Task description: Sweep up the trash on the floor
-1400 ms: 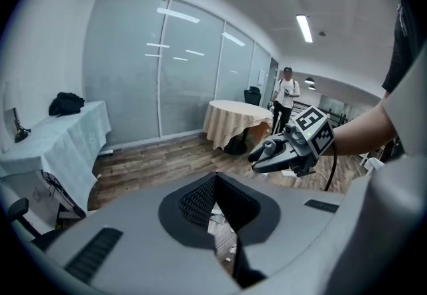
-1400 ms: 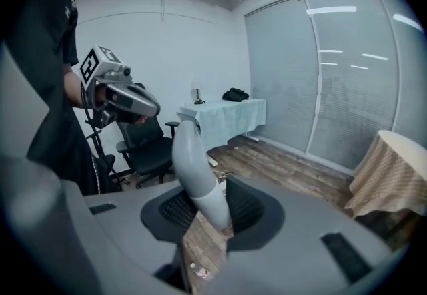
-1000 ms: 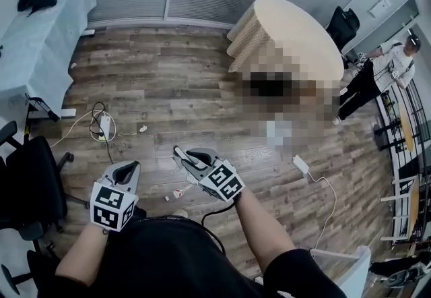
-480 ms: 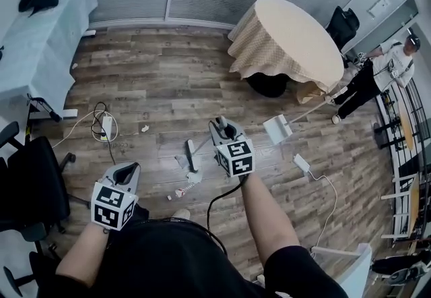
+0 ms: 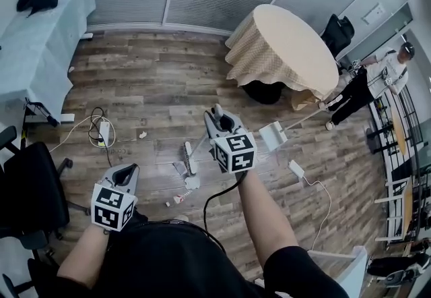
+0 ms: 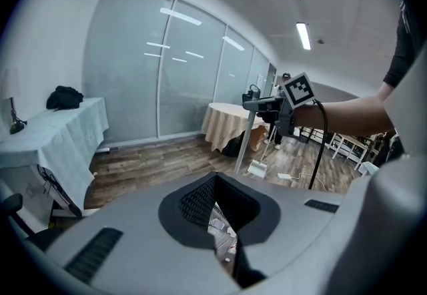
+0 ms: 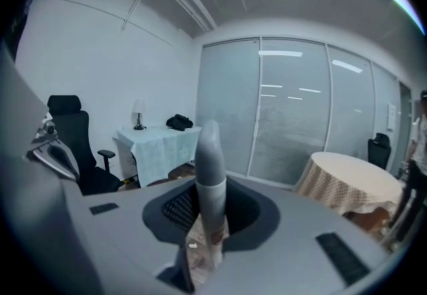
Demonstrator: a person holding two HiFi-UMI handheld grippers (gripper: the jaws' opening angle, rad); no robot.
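The right gripper [image 5: 220,120] is clamped around the grey broom handle [image 7: 210,167], which stands nearly upright. The broom head [image 5: 190,162] rests on the wooden floor [image 5: 155,87], with scraps of trash [image 5: 177,199] just beside it. The left gripper [image 5: 124,172] is held low, jaws together, holding nothing. A white dustpan [image 5: 271,135] stands near the broom.

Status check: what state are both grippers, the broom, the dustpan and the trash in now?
right gripper: shut on the broom.
left gripper: shut, empty.
broom: held upright.
dustpan: on the floor, unheld.
trash: scattered on the floor, unswept.
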